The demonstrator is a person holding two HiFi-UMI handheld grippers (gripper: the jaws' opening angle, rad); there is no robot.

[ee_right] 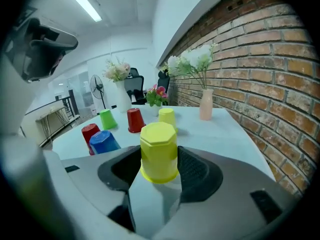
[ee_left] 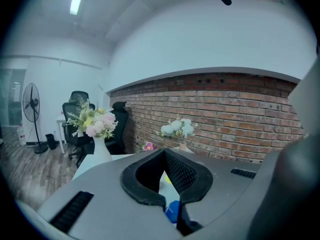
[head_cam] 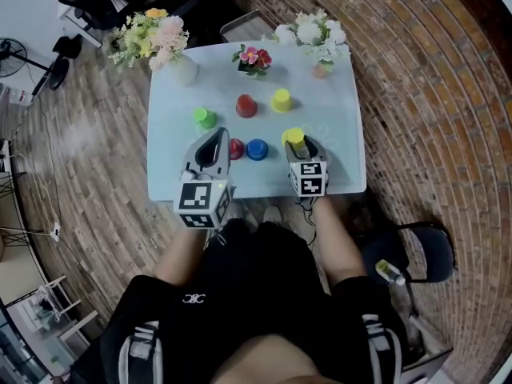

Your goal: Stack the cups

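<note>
The left tongs [head_cam: 218, 134], tips pressed together and empty, point toward 1 o'clock over the near edge of the pale blue tabletop [head_cam: 336, 110], forearm stretched forward. The right tongs [head_cam: 295, 144], aimed at 11 o'clock and dipped, clench the upside-down yellow plastic cup [ee_right: 159, 151] at the tabletop's 4 o'clock.

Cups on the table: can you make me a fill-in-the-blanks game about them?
The cup in the right hand-held gripper is ___.
Of all the cups, the green cup stands closest to the table's ___ edge.
___ bunches of flowers stand along the far edge.
Missing words: yellow, left, three.
</note>
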